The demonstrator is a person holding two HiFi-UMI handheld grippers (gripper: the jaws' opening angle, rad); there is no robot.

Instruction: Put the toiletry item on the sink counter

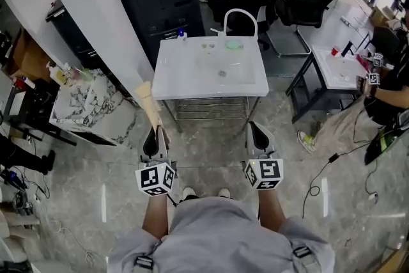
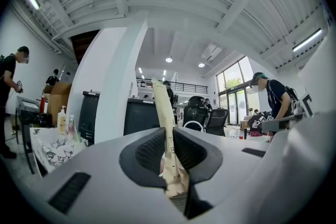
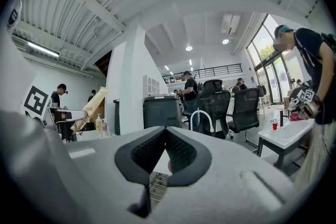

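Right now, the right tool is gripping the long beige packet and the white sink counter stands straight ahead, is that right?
Not quite: it is the left tool that grips the long beige packet, as the left gripper view shows; the right tool is shut on nothing. The white sink counter does stand straight ahead.

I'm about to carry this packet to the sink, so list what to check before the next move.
1. Grip: left claw clamps the beige packet: ok.
2. Spare hand: right claw shut, nothing in it: ok.
3. Landing spot: sink counter bare at its front left: ok.
4. Position: packet over the counter: not ok, both claws are short of it.
5. Hold firm enough for the carry: cannot tell.
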